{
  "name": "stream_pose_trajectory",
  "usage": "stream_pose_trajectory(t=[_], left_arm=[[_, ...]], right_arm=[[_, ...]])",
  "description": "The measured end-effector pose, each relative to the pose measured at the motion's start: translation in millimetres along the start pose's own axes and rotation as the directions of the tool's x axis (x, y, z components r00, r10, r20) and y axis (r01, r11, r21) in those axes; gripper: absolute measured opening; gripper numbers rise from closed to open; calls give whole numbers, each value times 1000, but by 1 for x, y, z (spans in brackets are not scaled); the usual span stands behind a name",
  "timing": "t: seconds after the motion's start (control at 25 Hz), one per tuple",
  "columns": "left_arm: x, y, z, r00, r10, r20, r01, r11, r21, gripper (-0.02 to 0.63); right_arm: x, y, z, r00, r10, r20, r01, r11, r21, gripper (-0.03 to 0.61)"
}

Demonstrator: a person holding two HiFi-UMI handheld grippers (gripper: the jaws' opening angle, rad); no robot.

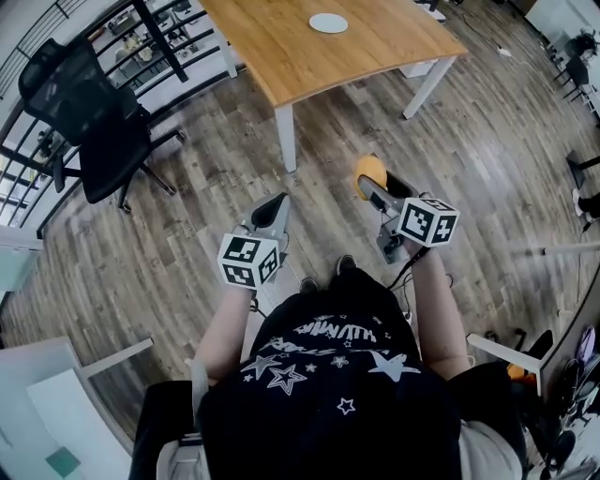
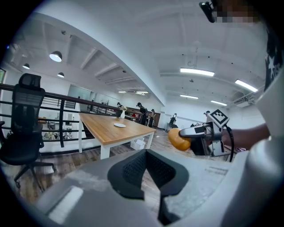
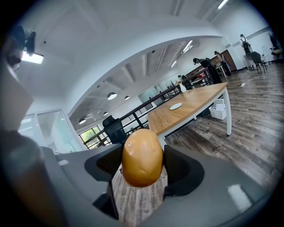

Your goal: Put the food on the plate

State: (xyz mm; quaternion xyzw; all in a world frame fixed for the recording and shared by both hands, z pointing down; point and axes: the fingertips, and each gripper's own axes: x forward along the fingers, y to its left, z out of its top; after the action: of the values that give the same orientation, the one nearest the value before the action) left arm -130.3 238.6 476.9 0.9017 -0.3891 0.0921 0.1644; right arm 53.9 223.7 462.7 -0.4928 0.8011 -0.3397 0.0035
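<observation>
A round orange-brown piece of food (image 3: 142,159) sits between the black pads of my right gripper (image 3: 143,153), which is shut on it. In the head view that food (image 1: 368,172) hangs over the wooden floor, a little short of the table. A small white plate (image 1: 328,22) lies on the wooden table (image 1: 281,56), far ahead of both grippers. My left gripper (image 1: 277,204) is held beside the right one, its pads (image 2: 133,168) together with nothing between them. The left gripper view shows the plate (image 2: 120,125) far off and the held food (image 2: 179,138) to the right.
A black office chair (image 1: 89,103) stands at the left by a dark railing (image 1: 141,47). A white desk corner (image 1: 56,412) is at the lower left. White boxes (image 3: 218,111) sit under the table. Several people stand far off at the back of the room.
</observation>
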Motion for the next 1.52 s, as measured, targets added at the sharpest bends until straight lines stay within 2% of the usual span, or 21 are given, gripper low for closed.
stream_pose_trajectory(t=[0.28,0.56,0.88,1.04,1.2,1.52], left_arm=[[-4,23,-3,1000,25,-14,-25,1000,-7,2],[24,51,0,997,73,-30,-73,997,-15,2],[92,84,21,995,100,-25,-100,995,5,2],[131,103,45,993,120,-22,-120,993,-3,2],[167,111,66,991,132,-26,-132,991,-8,2],[230,127,89,987,158,-39,-159,987,-8,2]], right_arm=[[23,2,7,1000,-10,-12,9,1000,-22,301],[62,-22,20,999,11,-36,-12,1000,-11,301],[121,-70,65,999,46,-23,-47,999,-6,301],[153,-91,103,998,60,-29,-60,998,-5,301],[175,-113,137,996,78,-38,-78,997,3,301],[210,-161,181,994,97,-50,-96,995,20,301]])
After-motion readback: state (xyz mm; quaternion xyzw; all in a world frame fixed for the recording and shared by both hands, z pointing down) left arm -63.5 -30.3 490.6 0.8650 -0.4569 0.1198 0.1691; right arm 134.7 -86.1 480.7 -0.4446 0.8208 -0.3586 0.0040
